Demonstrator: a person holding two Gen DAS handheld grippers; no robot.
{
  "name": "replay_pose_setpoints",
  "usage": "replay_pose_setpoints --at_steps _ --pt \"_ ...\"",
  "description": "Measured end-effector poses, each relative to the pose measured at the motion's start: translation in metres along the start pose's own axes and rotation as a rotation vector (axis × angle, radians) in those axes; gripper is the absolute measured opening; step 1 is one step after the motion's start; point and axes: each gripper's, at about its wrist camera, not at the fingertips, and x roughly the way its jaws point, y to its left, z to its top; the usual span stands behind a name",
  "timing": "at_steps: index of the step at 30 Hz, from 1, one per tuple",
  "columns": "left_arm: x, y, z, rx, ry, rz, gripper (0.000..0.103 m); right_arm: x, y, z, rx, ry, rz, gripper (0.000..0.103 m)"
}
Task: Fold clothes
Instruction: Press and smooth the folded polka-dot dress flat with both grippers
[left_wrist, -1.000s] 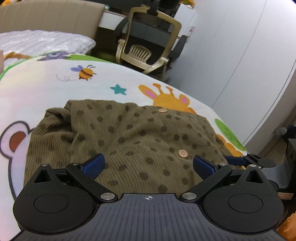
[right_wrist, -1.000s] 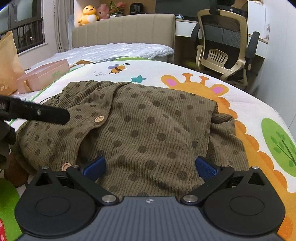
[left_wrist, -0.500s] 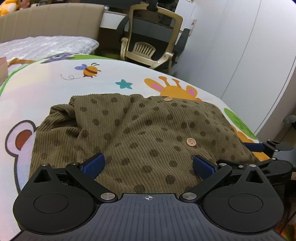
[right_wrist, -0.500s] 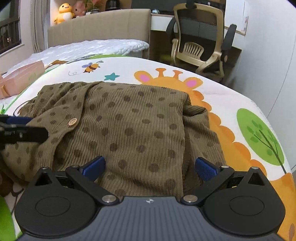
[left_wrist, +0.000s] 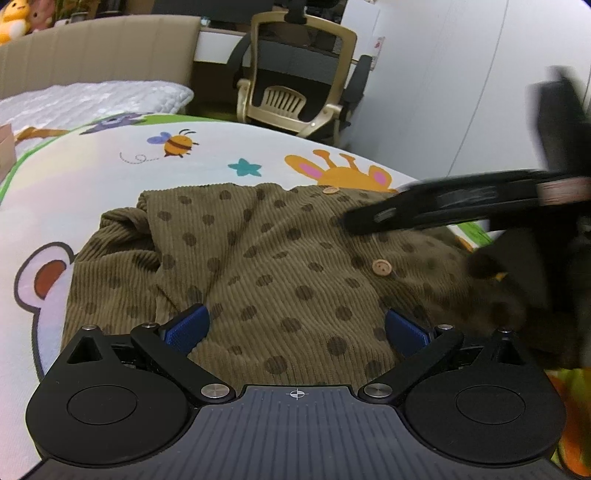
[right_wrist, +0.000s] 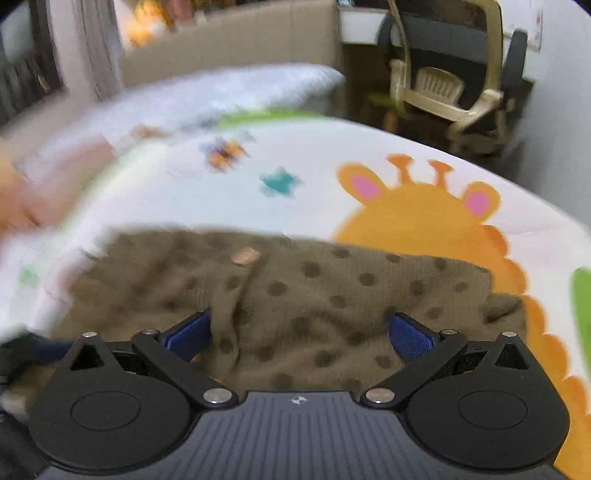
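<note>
Fingers on both your left gripper (left_wrist: 295, 326) and right gripper (right_wrist: 299, 334) are spread wide, gripping nothing, over the cardigan (left_wrist: 266, 266) lying partly folded at centre frame on the mat (left_wrist: 92, 177). You seem between folds; next, pinch a near edge and carry it over.

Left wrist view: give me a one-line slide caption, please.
Open left gripper low over the dotted olive cardigan on the cartoon mat, with the right gripper blurred above the cardigan's right side.
</note>
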Motion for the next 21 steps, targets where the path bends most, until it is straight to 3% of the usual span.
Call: replay_pose_setpoints --at_steps 3,13,21 --pt "-0.001 0.0 -0.002 0.007 -0.004 -0.007 0.103 -0.001 0.008 -0.007 -0.024 -0.023 -0.032 0.103" --pt "-0.007 0.005 -0.004 0.033 0.005 -0.049 0.103 -0.001 0.002 -0.012 0.012 -0.05 -0.019 0.103" --pt "-0.041 0.042 0.008 -0.082 -0.028 -0.054 0.103 -0.005 -0.004 -0.022 -0.001 -0.097 0.02 0.103"
